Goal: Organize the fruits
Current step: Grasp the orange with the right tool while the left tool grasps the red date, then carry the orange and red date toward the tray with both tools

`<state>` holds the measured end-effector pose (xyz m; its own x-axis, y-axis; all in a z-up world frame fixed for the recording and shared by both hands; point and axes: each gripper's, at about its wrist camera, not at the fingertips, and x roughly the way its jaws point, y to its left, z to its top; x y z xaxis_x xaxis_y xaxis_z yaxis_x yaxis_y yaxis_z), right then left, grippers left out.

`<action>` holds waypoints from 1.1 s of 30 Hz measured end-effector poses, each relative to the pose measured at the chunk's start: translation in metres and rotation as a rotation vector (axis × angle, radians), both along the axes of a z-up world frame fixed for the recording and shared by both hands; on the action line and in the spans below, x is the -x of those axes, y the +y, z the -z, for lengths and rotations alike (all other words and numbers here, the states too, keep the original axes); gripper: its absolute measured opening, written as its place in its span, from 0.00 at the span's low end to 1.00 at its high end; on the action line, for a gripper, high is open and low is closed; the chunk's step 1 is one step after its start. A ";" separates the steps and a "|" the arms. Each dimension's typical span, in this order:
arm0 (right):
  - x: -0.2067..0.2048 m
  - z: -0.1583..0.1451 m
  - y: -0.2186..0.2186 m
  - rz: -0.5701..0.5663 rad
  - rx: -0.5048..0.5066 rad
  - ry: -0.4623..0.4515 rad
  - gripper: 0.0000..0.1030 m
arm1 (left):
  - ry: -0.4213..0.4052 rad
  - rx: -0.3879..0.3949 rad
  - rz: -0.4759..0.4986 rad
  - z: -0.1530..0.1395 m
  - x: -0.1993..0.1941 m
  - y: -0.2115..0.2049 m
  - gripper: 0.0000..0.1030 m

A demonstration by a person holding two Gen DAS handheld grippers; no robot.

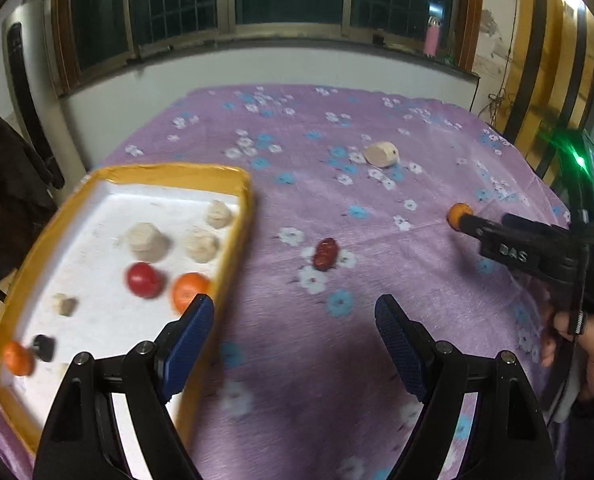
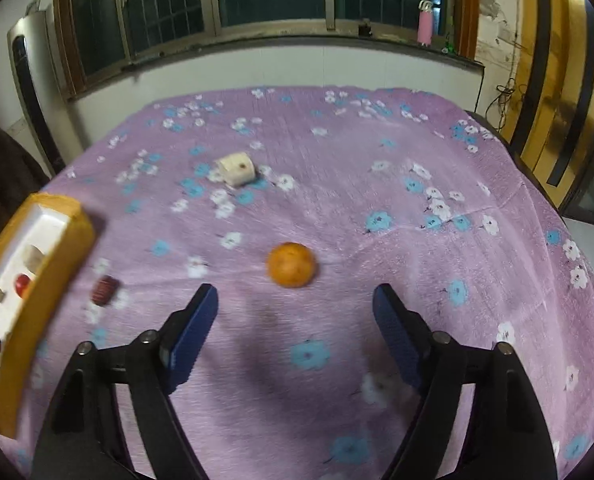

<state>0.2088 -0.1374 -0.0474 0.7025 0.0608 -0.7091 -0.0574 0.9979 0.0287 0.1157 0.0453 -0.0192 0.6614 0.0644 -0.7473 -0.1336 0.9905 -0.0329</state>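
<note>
A yellow-rimmed tray (image 1: 239,236) with a white floor sits at the left and holds several pale chunks, a red fruit (image 1: 143,279) and two oranges (image 1: 189,290). My left gripper (image 1: 293,308) hangs open and empty above the cloth, by the tray's right wall. A dark red date (image 1: 325,254) lies on the cloth just ahead of it. Farther back lies a pale chunk (image 1: 381,154). My right gripper (image 2: 295,294) is open and empty, and a loose orange (image 2: 293,265) rests on the cloth just beyond its fingertips.
The table wears a purple flowered cloth (image 2: 377,200) and ends at the far edge under a window wall. The tray (image 2: 45,280) and date (image 2: 104,290) show at the left of the right wrist view. A hand (image 1: 589,344) holds the right gripper (image 1: 471,224).
</note>
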 end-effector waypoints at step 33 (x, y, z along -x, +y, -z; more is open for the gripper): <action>0.097 -0.017 -0.013 -0.064 -0.089 -0.053 0.32 | -0.013 0.051 0.077 0.010 0.035 -0.021 0.18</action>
